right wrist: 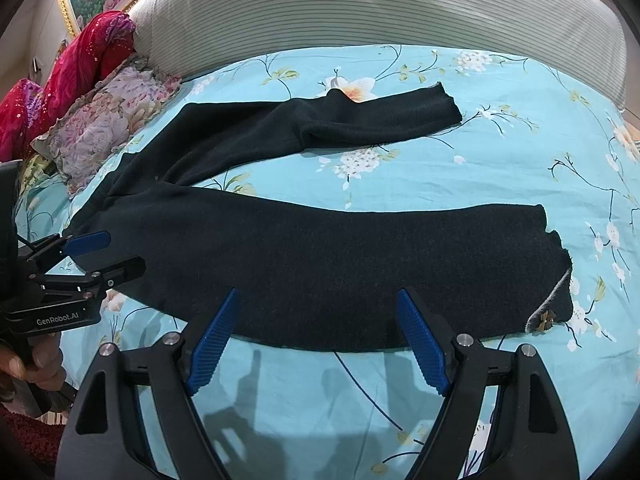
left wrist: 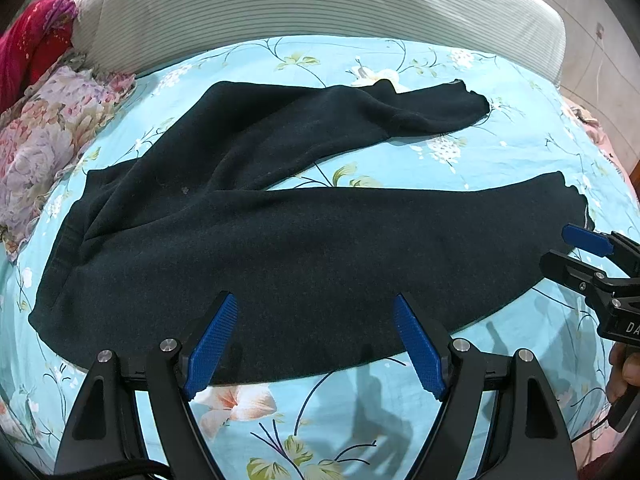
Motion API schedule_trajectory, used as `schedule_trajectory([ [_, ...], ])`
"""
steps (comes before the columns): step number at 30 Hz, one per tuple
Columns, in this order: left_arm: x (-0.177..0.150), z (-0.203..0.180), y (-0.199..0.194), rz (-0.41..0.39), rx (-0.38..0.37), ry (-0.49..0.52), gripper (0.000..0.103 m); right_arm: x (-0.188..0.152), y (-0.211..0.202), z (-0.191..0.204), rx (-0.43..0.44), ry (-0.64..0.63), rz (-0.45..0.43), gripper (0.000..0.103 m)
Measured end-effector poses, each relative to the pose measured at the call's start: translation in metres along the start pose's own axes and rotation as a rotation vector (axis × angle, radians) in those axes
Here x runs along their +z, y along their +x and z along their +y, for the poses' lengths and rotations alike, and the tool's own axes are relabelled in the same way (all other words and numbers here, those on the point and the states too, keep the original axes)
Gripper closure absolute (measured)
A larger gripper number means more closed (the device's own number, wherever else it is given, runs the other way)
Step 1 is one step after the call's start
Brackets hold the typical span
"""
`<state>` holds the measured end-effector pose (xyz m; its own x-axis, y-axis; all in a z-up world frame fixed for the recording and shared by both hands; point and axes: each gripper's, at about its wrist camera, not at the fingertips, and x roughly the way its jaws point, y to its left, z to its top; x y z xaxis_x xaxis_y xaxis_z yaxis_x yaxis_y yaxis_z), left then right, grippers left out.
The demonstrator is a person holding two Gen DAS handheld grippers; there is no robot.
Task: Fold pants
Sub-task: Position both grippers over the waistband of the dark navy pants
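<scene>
Both spread wide, gripping nothing: left hand-held gripper [left wrist: 314, 338] & right hand-held gripper [right wrist: 316, 334], bottom center, over pants [left wrist: 280, 236] on bed [left wrist: 360, 408].

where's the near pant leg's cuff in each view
Left wrist: near leg's cuff at the right edge, beside the right hand-held gripper.
Right wrist: cuff at lower right, showing a grey trim and small flower.
Shared landmark: the floral pillow at left.

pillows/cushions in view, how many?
2. A floral pillow lies at the bed's left edge by the headboard; a red cushion is propped behind it. More may be hidden past the frame edge.
</scene>
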<state>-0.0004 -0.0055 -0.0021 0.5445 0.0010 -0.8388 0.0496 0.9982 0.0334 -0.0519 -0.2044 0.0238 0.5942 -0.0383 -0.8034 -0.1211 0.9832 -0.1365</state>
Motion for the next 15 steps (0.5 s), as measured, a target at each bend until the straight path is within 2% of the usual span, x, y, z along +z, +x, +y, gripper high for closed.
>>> schedule_trajectory([
  [13, -0.0013, 0.0041, 0.0002, -0.009, -0.007, -0.003, 0.022, -0.0036, 0.0003, 0.0009, -0.004, -0.002, 0.000, 0.022],
  [15, -0.0015, 0.0021, 0.0022, 0.008, -0.003, 0.003, 0.022, -0.0032, 0.0005, 0.0005, -0.003, -0.002, 0.000, 0.022],
])
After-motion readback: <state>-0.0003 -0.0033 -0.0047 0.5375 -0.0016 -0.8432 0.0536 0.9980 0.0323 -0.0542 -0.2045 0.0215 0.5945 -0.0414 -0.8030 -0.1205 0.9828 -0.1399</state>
